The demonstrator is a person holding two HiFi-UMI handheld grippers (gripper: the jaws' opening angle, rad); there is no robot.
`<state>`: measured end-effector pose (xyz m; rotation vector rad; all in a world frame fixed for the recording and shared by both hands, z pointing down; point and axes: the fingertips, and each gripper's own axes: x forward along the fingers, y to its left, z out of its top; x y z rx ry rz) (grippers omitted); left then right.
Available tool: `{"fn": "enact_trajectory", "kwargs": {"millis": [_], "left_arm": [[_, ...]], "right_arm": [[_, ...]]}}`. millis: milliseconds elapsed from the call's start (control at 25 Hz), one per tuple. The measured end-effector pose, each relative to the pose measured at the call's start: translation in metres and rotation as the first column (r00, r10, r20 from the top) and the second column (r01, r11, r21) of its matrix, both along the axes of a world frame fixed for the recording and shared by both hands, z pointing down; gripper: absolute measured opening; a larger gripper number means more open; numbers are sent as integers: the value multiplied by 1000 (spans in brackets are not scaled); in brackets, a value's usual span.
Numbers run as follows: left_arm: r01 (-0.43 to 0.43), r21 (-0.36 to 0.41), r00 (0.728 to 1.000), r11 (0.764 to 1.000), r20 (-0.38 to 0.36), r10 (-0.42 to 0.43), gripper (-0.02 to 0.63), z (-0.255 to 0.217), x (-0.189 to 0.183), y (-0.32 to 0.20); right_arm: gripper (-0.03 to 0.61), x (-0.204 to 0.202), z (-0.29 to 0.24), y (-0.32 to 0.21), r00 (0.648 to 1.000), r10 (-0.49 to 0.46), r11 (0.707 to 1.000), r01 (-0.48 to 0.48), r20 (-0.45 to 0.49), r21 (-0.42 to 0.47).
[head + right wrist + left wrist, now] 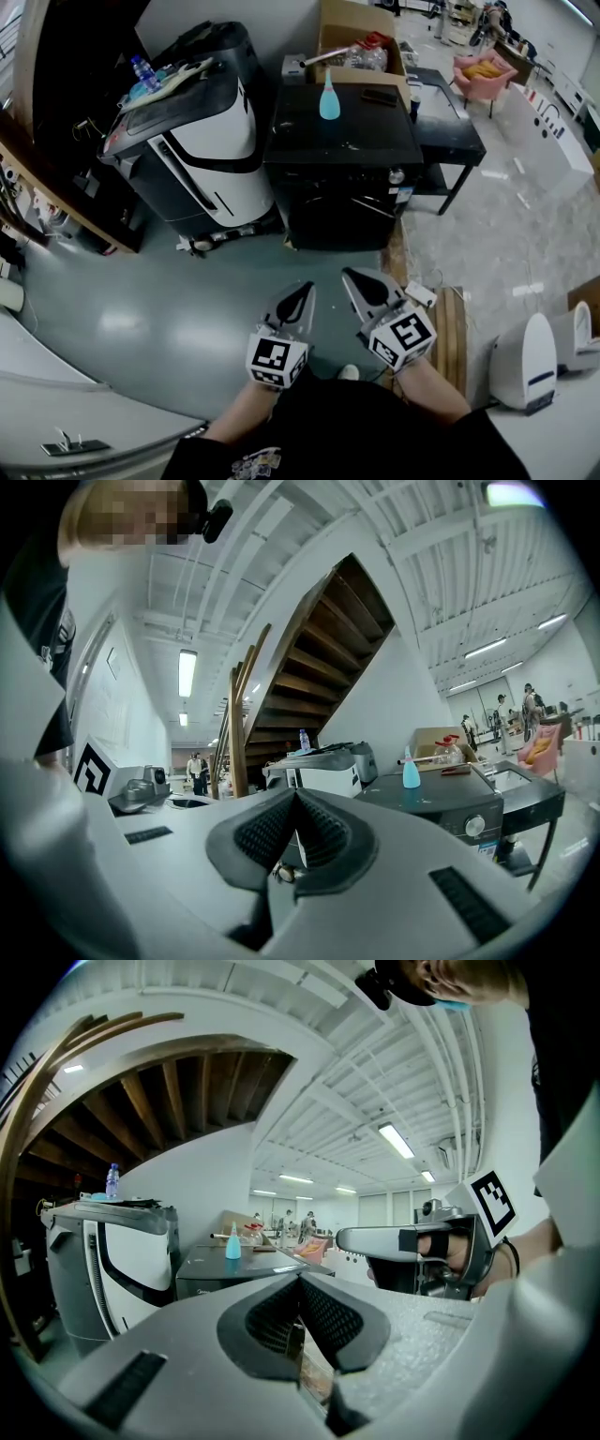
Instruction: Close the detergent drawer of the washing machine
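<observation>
The black washing machine [342,178] stands on the floor ahead of me, its knob [397,175] on the front at the right. A pale blue bottle [329,98] stands on its top. I cannot make out the detergent drawer from here. My left gripper [300,292] and right gripper [354,279] are side by side close to my body, well short of the machine, both shut with nothing between the jaws. The left gripper view shows its shut jaws [300,1279] pointing at the washer [225,1269]. In the right gripper view, that gripper's shut jaws [295,794] sit left of the washer [441,808].
A white and black machine [202,131] stands left of the washer. Behind the washer is a cardboard box [356,37]. A black table [450,127] adjoins it on the right. A wooden pallet [450,328] and a white appliance [525,361] lie at my right.
</observation>
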<state>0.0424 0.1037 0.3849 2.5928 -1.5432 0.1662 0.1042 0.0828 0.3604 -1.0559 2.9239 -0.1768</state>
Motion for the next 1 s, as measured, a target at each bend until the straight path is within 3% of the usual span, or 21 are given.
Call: {"fn": "enact_trajectory", "kwargs": {"millis": [1000], "left_arm": [[6,12,1000,1000,12,-6,3,-3,29,18]], "right_arm": [[-3,32,2,20,1000,-2,1000,2,14,-10]]}}
